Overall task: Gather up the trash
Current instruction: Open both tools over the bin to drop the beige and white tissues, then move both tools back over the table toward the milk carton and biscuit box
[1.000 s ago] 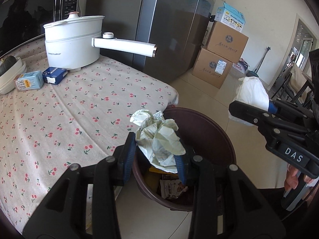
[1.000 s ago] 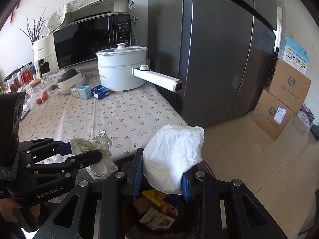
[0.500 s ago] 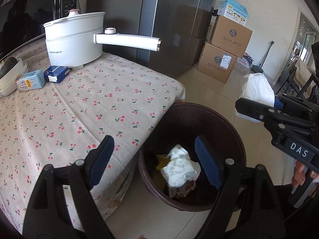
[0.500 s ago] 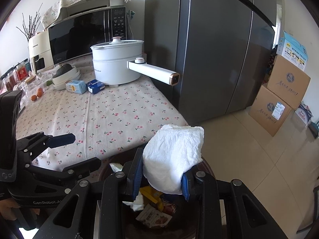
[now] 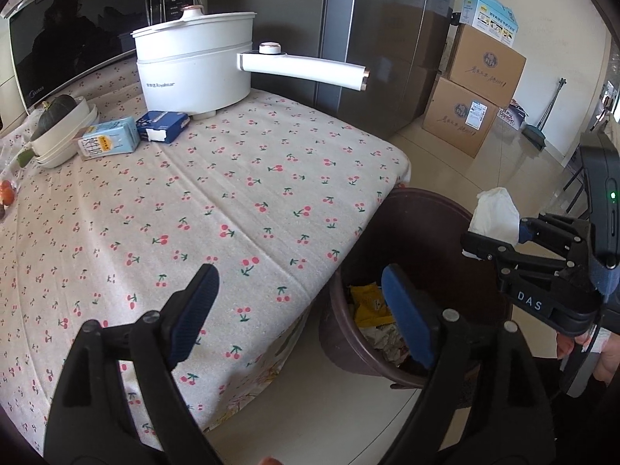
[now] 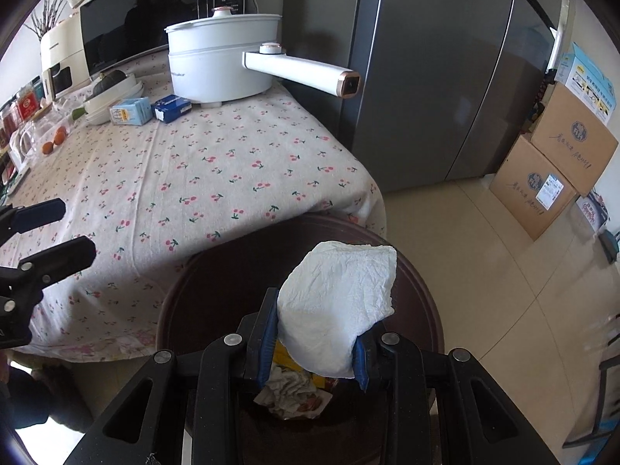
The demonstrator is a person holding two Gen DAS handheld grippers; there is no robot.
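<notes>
Over one brown bin (image 6: 422, 290), right tongs (image 6: 316, 343) gripping one white tissue (image 6: 341, 310), left tongs (image 5: 298, 310) opening, empty.

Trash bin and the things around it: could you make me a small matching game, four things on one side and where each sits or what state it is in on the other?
Things:
1. white tissue wad
2. trash bin
3. left gripper
4. white pot

Places or states:
A. on the cherry-print tablecloth, lid on
B. nothing between its fingers, jaws opening
C. clamped in the right gripper above the bin
D. on the floor by the table's corner, wrappers and crumpled paper inside

Pairs: 1-C, 2-D, 3-B, 4-A
</notes>
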